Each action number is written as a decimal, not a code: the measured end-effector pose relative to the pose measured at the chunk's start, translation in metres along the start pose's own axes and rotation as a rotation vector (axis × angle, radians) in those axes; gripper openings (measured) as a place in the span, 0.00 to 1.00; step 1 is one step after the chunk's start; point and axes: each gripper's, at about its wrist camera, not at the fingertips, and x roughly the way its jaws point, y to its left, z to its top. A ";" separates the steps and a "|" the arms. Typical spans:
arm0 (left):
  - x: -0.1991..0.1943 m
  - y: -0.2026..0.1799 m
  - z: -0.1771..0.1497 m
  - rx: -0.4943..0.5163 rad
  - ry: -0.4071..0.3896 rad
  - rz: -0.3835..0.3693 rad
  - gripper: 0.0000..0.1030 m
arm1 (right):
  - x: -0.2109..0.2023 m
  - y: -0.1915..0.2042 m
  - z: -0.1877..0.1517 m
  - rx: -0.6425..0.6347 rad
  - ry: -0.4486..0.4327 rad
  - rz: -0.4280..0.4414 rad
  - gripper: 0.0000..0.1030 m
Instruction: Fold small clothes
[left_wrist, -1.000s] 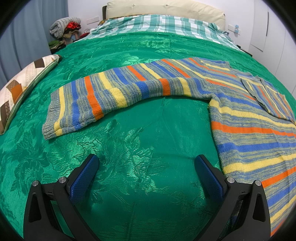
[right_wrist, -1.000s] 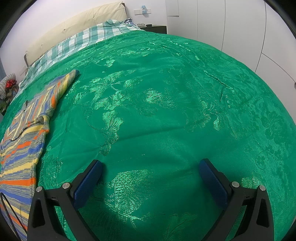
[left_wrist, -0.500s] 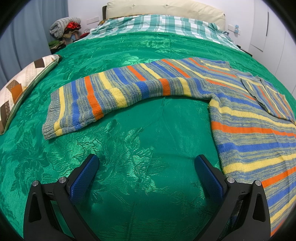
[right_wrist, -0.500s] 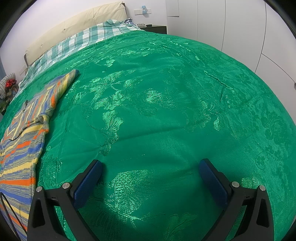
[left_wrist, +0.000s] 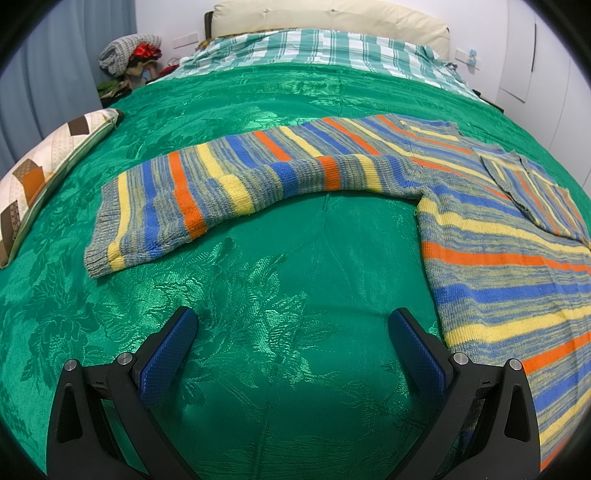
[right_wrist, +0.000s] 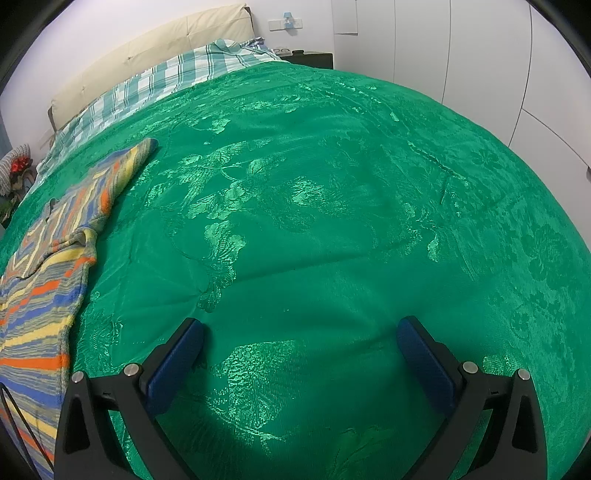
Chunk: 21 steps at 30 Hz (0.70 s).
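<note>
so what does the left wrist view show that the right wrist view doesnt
Only the left wrist view shows the sweater's outstretched sleeve, the patchwork cushion and the open left tool. Only the right wrist view shows the white wardrobe doors, the dark nightstand and the open right tool. Both show the striped sweater, the green bedspread and the plaid sheet.
</note>
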 end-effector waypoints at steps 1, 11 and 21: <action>0.000 0.000 0.000 0.000 0.000 0.000 1.00 | 0.000 0.000 0.000 0.000 0.000 0.001 1.00; 0.000 0.000 0.000 0.000 0.000 0.000 1.00 | 0.001 0.000 0.001 -0.001 -0.001 0.000 1.00; 0.000 0.000 0.000 0.000 0.000 0.000 1.00 | 0.002 0.000 0.002 -0.002 -0.001 -0.002 1.00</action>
